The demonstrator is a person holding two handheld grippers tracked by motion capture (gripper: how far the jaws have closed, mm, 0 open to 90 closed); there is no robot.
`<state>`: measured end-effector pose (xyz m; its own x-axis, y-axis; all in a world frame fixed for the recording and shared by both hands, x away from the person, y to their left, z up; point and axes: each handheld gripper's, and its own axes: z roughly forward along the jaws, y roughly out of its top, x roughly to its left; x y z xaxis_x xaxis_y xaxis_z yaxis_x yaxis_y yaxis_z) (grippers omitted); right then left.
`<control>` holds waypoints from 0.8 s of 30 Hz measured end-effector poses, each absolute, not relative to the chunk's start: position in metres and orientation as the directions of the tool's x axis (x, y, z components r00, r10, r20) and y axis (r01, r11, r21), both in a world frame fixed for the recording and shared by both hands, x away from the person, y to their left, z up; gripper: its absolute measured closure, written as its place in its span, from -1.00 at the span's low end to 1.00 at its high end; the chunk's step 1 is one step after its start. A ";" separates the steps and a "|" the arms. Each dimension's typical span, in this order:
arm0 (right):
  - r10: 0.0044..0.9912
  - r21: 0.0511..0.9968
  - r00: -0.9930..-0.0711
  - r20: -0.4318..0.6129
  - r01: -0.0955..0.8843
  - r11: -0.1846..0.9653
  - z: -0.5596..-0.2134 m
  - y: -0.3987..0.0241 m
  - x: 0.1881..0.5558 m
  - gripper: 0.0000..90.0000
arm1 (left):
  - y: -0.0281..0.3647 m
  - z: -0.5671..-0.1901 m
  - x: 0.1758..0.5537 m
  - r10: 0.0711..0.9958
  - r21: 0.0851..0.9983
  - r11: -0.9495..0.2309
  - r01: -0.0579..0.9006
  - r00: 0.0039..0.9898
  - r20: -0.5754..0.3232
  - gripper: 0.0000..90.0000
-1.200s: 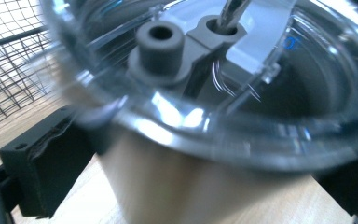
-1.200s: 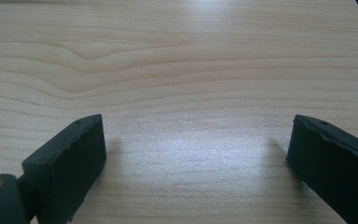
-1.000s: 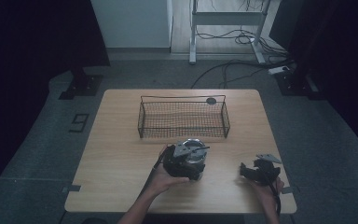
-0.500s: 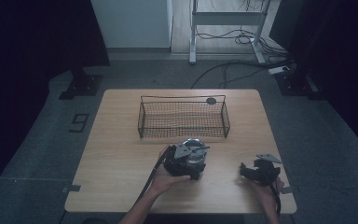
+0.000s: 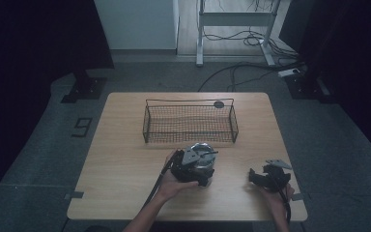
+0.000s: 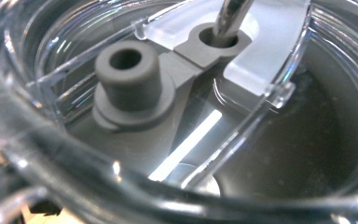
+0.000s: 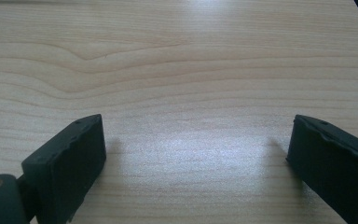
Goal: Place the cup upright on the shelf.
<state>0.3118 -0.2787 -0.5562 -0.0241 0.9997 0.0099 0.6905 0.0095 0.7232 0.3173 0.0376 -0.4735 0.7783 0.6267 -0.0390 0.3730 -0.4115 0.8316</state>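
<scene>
Two jaws of the left gripper [image 5: 200,166] are hidden in the high view behind its own body, and its own view is pressed up against a clear plastic lid [image 6: 242,93] with a grey rubber plug [image 6: 128,77] and a metal straw [image 6: 228,16], cut off at the top edge. Left jaws have just been closing, but whether the pads press on the cup [image 5: 204,153] I cannot tell. Cup sits mid-table, just in front of the wire basket [image 5: 191,122]. Right gripper [image 7: 196,154] is released, jaws wide apart over bare table [image 7: 177,70], well apart from the cup.
</scene>
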 end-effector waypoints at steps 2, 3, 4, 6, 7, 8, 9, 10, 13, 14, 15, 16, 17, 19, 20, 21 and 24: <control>1.000 0.723 -0.023 0.011 0.691 0.008 -0.556 -0.279 0.312 -0.91 | 0.037 -0.471 0.318 0.622 0.834 -0.412 0.368 0.782 -0.038 -0.91; 1.000 0.723 -0.023 0.011 0.691 0.008 -0.556 -0.279 0.312 -0.91 | 0.037 -0.471 0.318 0.622 0.834 -0.412 0.368 0.782 -0.038 -0.91; 1.000 0.723 -0.022 0.009 0.691 0.008 -0.556 -0.279 0.312 -0.91 | 0.037 -0.469 0.318 0.620 0.832 -0.415 0.367 0.784 -0.036 -0.91; 1.000 0.723 -0.022 0.010 0.691 0.008 -0.556 -0.279 0.312 -0.91 | 0.036 -0.466 0.318 0.623 0.833 -0.418 0.362 0.782 -0.027 -0.91; 1.000 0.723 -0.022 0.010 0.691 0.008 -0.556 -0.279 0.312 -0.91 | 0.035 -0.465 0.318 0.627 0.834 -0.416 0.362 0.778 -0.025 -0.91; 1.000 0.723 -0.022 0.011 0.691 0.007 -0.556 -0.279 0.312 -0.91 | 0.035 -0.463 0.317 0.633 0.836 -0.411 0.363 0.774 -0.025 -0.91; 1.000 0.723 -0.022 0.011 0.691 0.007 -0.556 -0.279 0.312 -0.91 | 0.035 -0.462 0.317 0.637 0.838 -0.406 0.366 0.770 -0.028 -0.91; 1.000 0.723 -0.021 0.011 0.691 0.007 -0.556 -0.279 0.312 -0.91 | 0.036 -0.459 0.316 0.642 0.842 -0.388 0.374 0.766 -0.044 -0.91; 1.000 0.723 -0.022 0.010 0.691 0.008 -0.556 -0.279 0.312 -0.91 | 0.036 -0.456 0.317 0.642 0.844 -0.378 0.380 0.764 -0.056 -0.91; 1.000 0.723 -0.022 0.011 0.691 0.007 -0.556 -0.279 0.312 -0.91 | 0.036 -0.454 0.316 0.644 0.844 -0.377 0.380 0.763 -0.056 -0.91; 1.000 0.723 -0.021 0.011 0.691 0.007 -0.556 -0.279 0.312 -0.91 | 0.035 -0.452 0.316 0.646 0.844 -0.380 0.379 0.762 -0.051 -0.91; 1.000 0.723 -0.021 0.012 0.691 0.006 -0.556 -0.279 0.312 -0.91 | 0.034 -0.448 0.315 0.652 0.843 -0.389 0.372 0.758 -0.033 -0.91; 1.000 0.723 -0.021 0.012 0.691 0.006 -0.556 -0.279 0.312 -0.91 | 0.034 -0.448 0.315 0.652 0.843 -0.389 0.372 0.758 -0.033 -0.91; 1.000 0.723 -0.021 0.012 0.691 0.006 -0.556 -0.279 0.312 -0.91 | 0.035 -0.444 0.315 0.656 0.842 -0.392 0.371 0.754 -0.026 -0.91; 1.000 0.722 -0.015 0.012 0.692 0.002 -0.556 -0.279 0.313 -0.94 | 0.036 -0.440 0.315 0.656 0.844 -0.385 0.374 0.754 -0.035 -0.91; 1.000 0.722 -0.015 0.012 0.692 0.002 -0.556 -0.279 0.313 -0.94 | 0.036 -0.440 0.315 0.656 0.844 -0.385 0.374 0.754 -0.035 -0.91; 1.000 0.716 -0.008 0.013 0.698 -0.004 -0.556 -0.279 0.313 -0.96 | 0.042 -0.434 0.317 0.659 0.852 -0.368 0.372 0.751 -0.044 -0.91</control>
